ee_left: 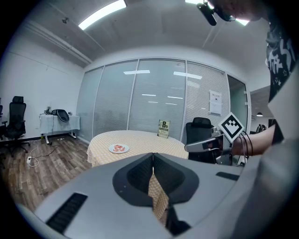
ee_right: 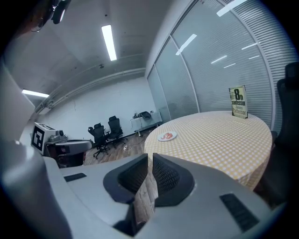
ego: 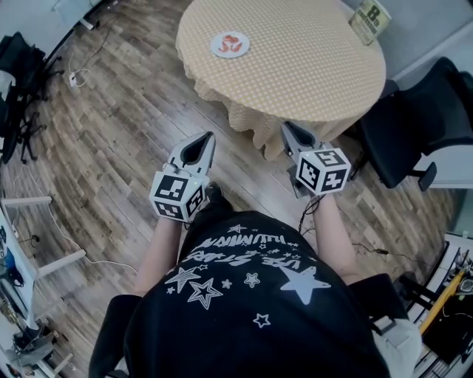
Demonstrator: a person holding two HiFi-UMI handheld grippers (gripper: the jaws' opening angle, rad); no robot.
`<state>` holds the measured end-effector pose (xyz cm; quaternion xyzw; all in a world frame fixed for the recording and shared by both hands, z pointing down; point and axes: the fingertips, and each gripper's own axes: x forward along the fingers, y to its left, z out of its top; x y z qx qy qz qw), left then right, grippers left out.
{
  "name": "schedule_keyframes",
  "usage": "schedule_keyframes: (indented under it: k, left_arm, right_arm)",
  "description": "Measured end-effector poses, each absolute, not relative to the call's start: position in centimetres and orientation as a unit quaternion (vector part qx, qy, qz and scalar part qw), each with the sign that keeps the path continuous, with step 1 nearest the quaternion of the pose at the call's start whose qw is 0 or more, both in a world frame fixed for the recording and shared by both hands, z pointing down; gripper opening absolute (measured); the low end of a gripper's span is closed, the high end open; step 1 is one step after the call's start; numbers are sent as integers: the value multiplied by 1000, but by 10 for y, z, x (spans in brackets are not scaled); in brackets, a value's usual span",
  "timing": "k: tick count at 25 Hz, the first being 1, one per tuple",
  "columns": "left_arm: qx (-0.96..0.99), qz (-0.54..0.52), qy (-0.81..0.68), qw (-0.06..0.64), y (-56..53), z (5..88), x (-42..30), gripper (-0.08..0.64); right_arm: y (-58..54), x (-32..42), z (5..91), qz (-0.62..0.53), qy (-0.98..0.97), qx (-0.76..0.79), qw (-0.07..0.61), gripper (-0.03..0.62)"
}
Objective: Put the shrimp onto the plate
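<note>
I hold my left hand-held gripper (ego: pixel 201 140) and right hand-held gripper (ego: pixel 287 127) side by side just short of the table (ego: pixel 295 52). Both have their jaws pressed together with nothing between them. The shrimp (ego: pixel 232 42) lies on the plate (ego: pixel 230 45) at the table's far left part, well apart from both grippers. It is too small for me to count pieces. A sign (ego: pixel 369 20) stands at the table's far right, and a black chair (ego: pixel 421 125) beside the table is cut off by the picture's edge.
</note>
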<state>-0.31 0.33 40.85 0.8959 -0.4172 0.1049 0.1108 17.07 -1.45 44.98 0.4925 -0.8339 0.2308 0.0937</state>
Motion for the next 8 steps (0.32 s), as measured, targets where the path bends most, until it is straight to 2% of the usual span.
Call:
schedule_keyframes:
  k: [8]
  left_arm:
    - [900,108,-410,106,61,409,45,11]
  right_arm:
    - [49,211,447,225,-840,486,90,48]
